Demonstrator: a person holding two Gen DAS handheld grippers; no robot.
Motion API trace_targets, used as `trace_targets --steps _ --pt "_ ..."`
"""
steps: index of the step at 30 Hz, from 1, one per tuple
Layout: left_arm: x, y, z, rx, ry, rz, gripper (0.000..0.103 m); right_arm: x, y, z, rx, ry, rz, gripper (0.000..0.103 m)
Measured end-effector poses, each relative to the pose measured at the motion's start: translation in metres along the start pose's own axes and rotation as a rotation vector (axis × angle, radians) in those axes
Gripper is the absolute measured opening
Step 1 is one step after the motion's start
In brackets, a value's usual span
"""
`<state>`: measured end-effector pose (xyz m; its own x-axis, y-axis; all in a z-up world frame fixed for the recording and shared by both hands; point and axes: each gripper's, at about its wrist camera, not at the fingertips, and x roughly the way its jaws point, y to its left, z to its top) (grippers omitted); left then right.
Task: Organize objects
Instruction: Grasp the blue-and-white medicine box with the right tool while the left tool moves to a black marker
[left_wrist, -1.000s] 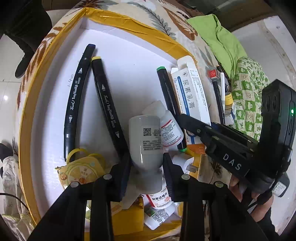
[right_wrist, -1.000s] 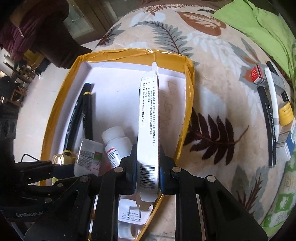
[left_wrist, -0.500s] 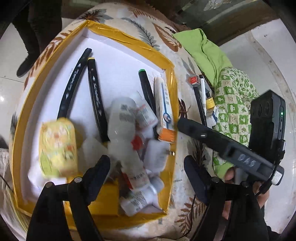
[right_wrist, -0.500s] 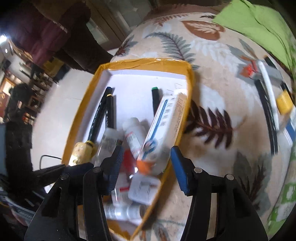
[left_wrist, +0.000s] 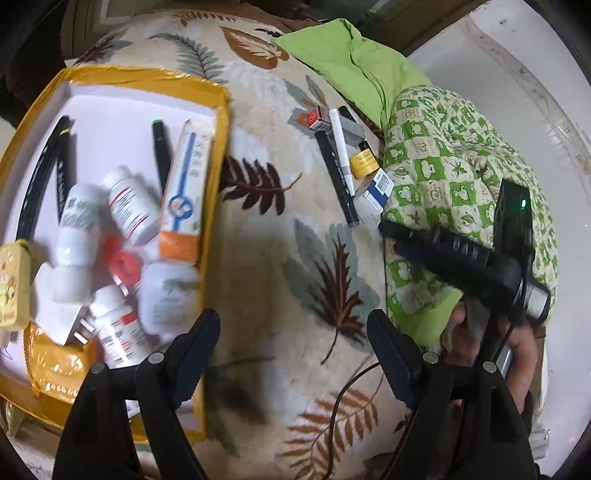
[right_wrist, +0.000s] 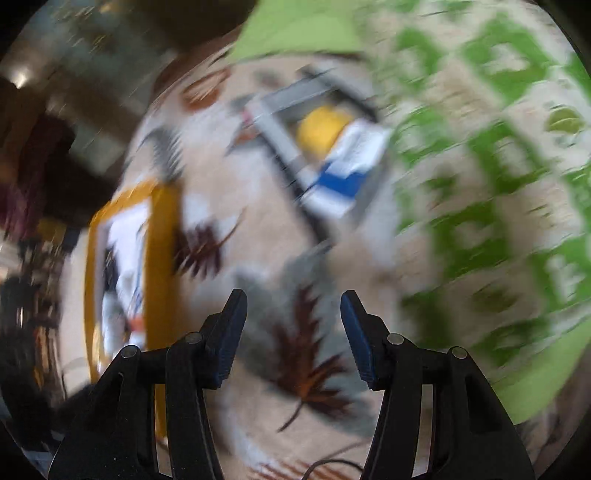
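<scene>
Leaf-print bedspread (left_wrist: 280, 266) soft under loose pile: black marker (left_wrist: 338, 181) stiff, light, slippery; grasp mid-barrel. Left gripper (left_wrist: 293, 347), right gripper (right_wrist: 293, 328) both agape, empty.

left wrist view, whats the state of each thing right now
left gripper: open, empty
right gripper: open, empty
box: open, part filled
ointment carton: lying in box
bottles: on their sides in box
loose pile: on the cloth, outside box

Both wrist views steeply downward, sharing leaf-print cloth (left_wrist: 295, 258) (right blurred)
</scene>
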<state>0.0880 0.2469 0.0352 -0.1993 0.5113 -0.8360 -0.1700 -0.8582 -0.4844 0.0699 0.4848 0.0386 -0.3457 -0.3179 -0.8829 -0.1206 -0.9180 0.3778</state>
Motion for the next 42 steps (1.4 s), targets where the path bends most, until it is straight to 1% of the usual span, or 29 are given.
trace_targets --steps 3,5,8,10,11,12,13,15,16,17,18,20,23,24,26,28,29,30,32,34,36,39,42 --pt "0.004 -0.008 0.005 -0.009 -0.003 0.015 0.082 0.0 -0.007 0.026 0.051 -0.04 -0.071 0.053" --pt "0.007 -0.01 0.006 -0.01 -0.003 0.027 0.082 0.005 -0.006 0.042 0.084 -0.044 -0.093 0.053" --pt "0.011 -0.012 0.009 -0.017 0.002 0.033 0.082 0.024 0.0 0.058 0.088 -0.025 -0.182 0.053" --pt "0.014 -0.015 0.011 -0.021 0.003 0.036 0.082 0.032 -0.004 0.063 0.113 -0.033 -0.251 0.053" --pt "0.016 -0.017 0.013 -0.022 0.004 0.035 0.082 0.035 -0.007 0.065 0.118 -0.044 -0.258 0.053" --pt "0.019 -0.018 0.013 -0.022 0.006 0.034 0.082 0.037 -0.011 0.065 0.134 -0.051 -0.227 0.048" --pt "0.022 -0.02 0.014 -0.022 0.009 0.037 0.082 0.036 -0.014 0.062 0.15 -0.047 -0.177 0.04" --pt "0.029 -0.023 0.016 -0.015 0.02 0.045 0.082 0.028 -0.013 0.053 0.135 -0.053 -0.162 0.037" --pt "0.031 -0.024 0.017 -0.013 0.024 0.048 0.082 0.022 -0.013 0.046 0.125 -0.055 -0.137 0.037" --pt "0.034 -0.026 0.019 -0.014 0.028 0.052 0.082 0.017 -0.016 0.037 0.121 -0.047 -0.103 0.031" --pt "0.037 -0.028 0.02 -0.014 0.032 0.054 0.082 0.011 -0.018 0.026 0.12 -0.036 -0.071 0.005" --pt "0.042 -0.032 0.024 -0.007 0.032 0.049 0.082 -0.001 -0.025 0.004 0.117 -0.019 0.008 0.005" --pt "0.051 -0.037 0.031 -0.008 0.036 0.048 0.082 -0.014 -0.024 -0.026 0.037 -0.017 0.052 0.005" --pt "0.054 -0.039 0.033 -0.008 0.039 0.046 0.082 -0.017 -0.027 -0.034 0.022 -0.018 0.075 0.005" --pt "0.057 -0.042 0.035 -0.008 0.039 0.055 0.082 -0.021 -0.031 -0.042 -0.007 -0.026 0.074 0.005" --pt "0.057 -0.044 0.036 -0.007 0.035 0.05 0.082 -0.021 -0.037 -0.04 0.006 -0.041 0.092 0.006" --pt "0.057 -0.045 0.035 -0.005 0.033 0.054 0.082 -0.019 -0.037 -0.038 0.014 -0.042 0.096 0.016" --pt "0.057 -0.045 0.035 -0.005 0.032 0.06 0.082 -0.018 -0.036 -0.035 0.017 -0.046 0.101 0.035" --pt "0.058 -0.043 0.036 -0.016 0.036 0.064 0.082 -0.015 -0.029 -0.026 0.016 -0.069 0.102 0.053" --pt "0.06 -0.039 0.037 -0.033 0.044 0.064 0.082 -0.013 -0.025 -0.018 0.02 -0.067 0.086 0.053" --pt "0.062 -0.038 0.038 -0.042 0.062 0.065 0.082 -0.013 -0.029 -0.013 0.054 -0.041 0.065 0.053" --pt "0.064 -0.043 0.041 -0.025 0.079 0.068 0.082 -0.014 -0.039 -0.001 0.103 -0.028 0.062 0.053" --pt "0.064 -0.045 0.046 -0.024 0.075 0.062 0.082 -0.011 -0.039 0.008 0.106 -0.008 0.047 0.053"
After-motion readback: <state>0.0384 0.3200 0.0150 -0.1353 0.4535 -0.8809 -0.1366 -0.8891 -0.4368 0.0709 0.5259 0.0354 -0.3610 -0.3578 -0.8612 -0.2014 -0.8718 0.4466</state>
